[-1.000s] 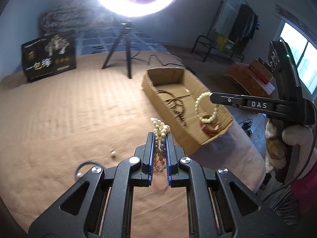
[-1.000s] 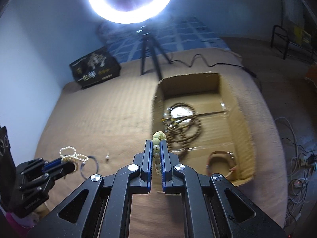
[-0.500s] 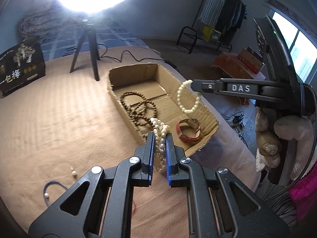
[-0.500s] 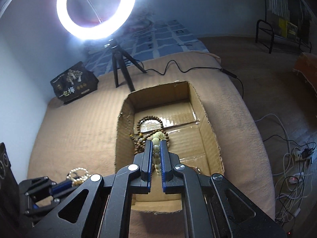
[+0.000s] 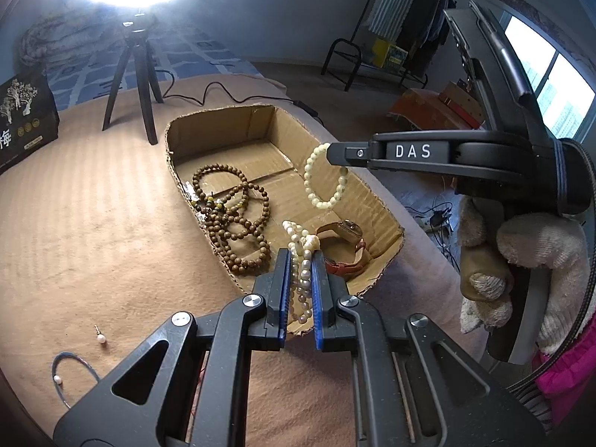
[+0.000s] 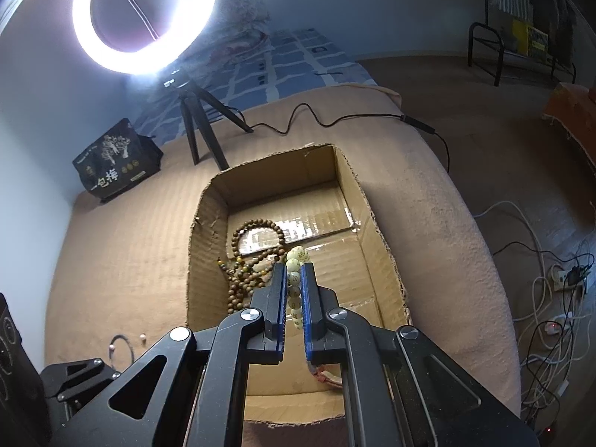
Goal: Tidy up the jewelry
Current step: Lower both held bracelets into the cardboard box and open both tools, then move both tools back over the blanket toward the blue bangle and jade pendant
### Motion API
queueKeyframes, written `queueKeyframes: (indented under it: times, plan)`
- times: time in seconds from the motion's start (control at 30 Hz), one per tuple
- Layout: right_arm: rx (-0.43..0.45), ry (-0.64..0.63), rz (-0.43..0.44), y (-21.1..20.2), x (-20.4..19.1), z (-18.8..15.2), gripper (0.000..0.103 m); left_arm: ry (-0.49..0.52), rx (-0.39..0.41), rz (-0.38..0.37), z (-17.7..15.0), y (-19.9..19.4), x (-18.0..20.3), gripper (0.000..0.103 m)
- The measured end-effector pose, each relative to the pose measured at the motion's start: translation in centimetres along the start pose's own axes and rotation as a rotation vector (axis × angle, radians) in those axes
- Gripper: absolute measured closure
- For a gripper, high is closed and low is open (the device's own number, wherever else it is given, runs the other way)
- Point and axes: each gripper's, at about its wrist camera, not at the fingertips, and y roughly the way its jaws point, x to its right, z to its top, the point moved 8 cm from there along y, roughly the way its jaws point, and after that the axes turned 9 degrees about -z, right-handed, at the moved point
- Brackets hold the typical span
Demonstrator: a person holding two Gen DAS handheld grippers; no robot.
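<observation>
My left gripper [image 5: 301, 257] is shut on a white pearl strand [image 5: 301, 246] and hangs just over the near corner of an open cardboard box [image 5: 376, 201]. My right gripper [image 6: 293, 273] is shut on a pale green bead bracelet [image 6: 294, 277], whose loop [image 5: 320, 182] dangles above the middle of the box [image 6: 203, 223]. Brown wooden bead strands [image 5: 232, 216] lie coiled along the box's left side, and a watch with a reddish-brown strap [image 5: 344, 246] rests at its near end.
On the tan blanket left of the box lie a pearl earring [image 5: 100, 337] and a dark cord loop with a pearl [image 5: 70, 372]. A ring-light tripod [image 5: 136, 78] and a black printed box [image 5: 24, 123] stand behind. Cables [image 6: 551, 298] litter the floor on the right.
Both grippers have travelled from over the blanket to over the box, each carrying its beads. The earring and cord loop now lie farther behind to the left.
</observation>
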Motion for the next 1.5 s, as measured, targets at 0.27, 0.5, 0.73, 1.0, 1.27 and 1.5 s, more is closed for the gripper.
queueKeyframes:
  times: [0.27, 0.5, 0.73, 1.0, 1.27, 1.5]
  plan:
    - [0.001, -0.009, -0.013, 0.4, -0.1, 0.0, 0.097, 0.013, -0.013, 0.012, 0.0, 0.8, -0.3, 0.095]
    - [0.000, -0.013, -0.035, 0.6, 0.3, -0.1, 0.069, 0.034, -0.028, 0.012, -0.2, 1.1, 0.3, 0.071]
    - [0.005, -0.009, -0.051, 0.5, 0.7, 0.0, 0.064, 0.030, -0.017, 0.031, -0.1, 0.6, -0.2, 0.064]
    - [0.026, -0.034, -0.068, -0.3, 0.2, -0.1, 0.048, 0.031, -0.012, 0.049, -0.4, -0.5, -0.8, 0.064]
    - [0.072, -0.012, -0.037, -1.4, -0.6, -0.3, 0.030, 0.038, -0.003, 0.082, -1.0, -2.7, -2.2, 0.064]
    - [0.098, -0.011, -0.026, -2.3, -1.8, -0.3, 0.027, 0.036, 0.025, 0.135, -1.6, -5.9, -4.6, 0.036]
